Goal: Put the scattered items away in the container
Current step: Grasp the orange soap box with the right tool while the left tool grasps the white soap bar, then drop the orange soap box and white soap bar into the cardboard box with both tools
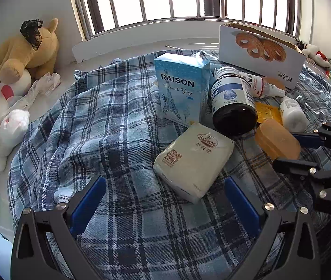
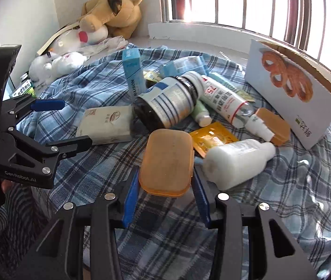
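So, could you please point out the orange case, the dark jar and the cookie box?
orange case (image 2: 166,162): right wrist view, middle of its lid.
dark jar (image 1: 233,100): left wrist view, on its label side.
cookie box (image 1: 262,54): left wrist view, printed front wall.

Woven plaid cloth, matt
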Demonstrator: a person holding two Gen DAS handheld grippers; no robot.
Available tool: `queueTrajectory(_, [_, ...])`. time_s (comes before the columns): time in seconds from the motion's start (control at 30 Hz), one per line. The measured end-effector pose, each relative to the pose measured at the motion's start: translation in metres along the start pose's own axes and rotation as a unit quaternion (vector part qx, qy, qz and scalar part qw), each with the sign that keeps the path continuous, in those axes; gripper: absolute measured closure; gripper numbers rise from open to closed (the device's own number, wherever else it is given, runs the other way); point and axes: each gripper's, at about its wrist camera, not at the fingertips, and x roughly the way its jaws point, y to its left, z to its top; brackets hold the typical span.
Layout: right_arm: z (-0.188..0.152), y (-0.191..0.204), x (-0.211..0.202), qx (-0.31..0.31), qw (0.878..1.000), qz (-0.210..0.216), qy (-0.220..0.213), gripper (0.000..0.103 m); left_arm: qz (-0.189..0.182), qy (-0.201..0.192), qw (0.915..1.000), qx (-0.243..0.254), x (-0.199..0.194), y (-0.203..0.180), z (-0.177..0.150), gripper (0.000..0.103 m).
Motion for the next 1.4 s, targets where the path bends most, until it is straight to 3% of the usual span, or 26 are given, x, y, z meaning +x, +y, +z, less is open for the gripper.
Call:
queueTrajectory(0.13, [-0.003,-0.017,-0.016,0.032,0.999,0.005,-0.016,0.061,-0.034,-0.028,0.9987,0.025,0.001,-0.010,0.006,0.000])
queueTrajectory(0.3, [-0.005,-0.028,-0.025,0.052,0.998,0.008,-0.027,0.061,-0.040,-0.007,0.9987,0.030,0.022,-0.011,0.019,0.000])
queueTrajectory(0.57, [-0.007,-0.023,-0.021,0.044,0.998,0.032,-0.021,0.061,-0.083,0.010,0.9965,0.007,0.044,0.002,0.017,0.000])
queueTrajectory(0.63, [-0.007,-0.022,-0.022,0.041,0.998,0.029,-0.024,0.061,-0.102,0.001,0.9948,-0.010,0.040,0.006,0.015,0.012])
queueTrajectory(0.67, [-0.006,-0.023,-0.023,0.041,0.998,0.026,-0.027,0.061,-0.104,0.000,0.9944,-0.018,0.037,0.008,0.015,0.030])
queueTrajectory(0.87, [-0.002,-0.034,-0.038,0.064,0.996,0.021,-0.055,0.061,-0.102,-0.012,0.9942,-0.033,0.015,0.011,0.019,0.040])
queueTrajectory(1.13, [0.013,-0.047,-0.069,0.066,0.992,-0.005,-0.106,0.061,-0.107,-0.061,0.9924,-0.002,-0.035,-0.013,0.038,0.041])
queueTrajectory(1.4, [0.062,-0.102,-0.099,0.101,0.981,-0.062,-0.151,0.061,-0.122,-0.138,0.9828,0.008,-0.038,-0.062,0.109,0.041])
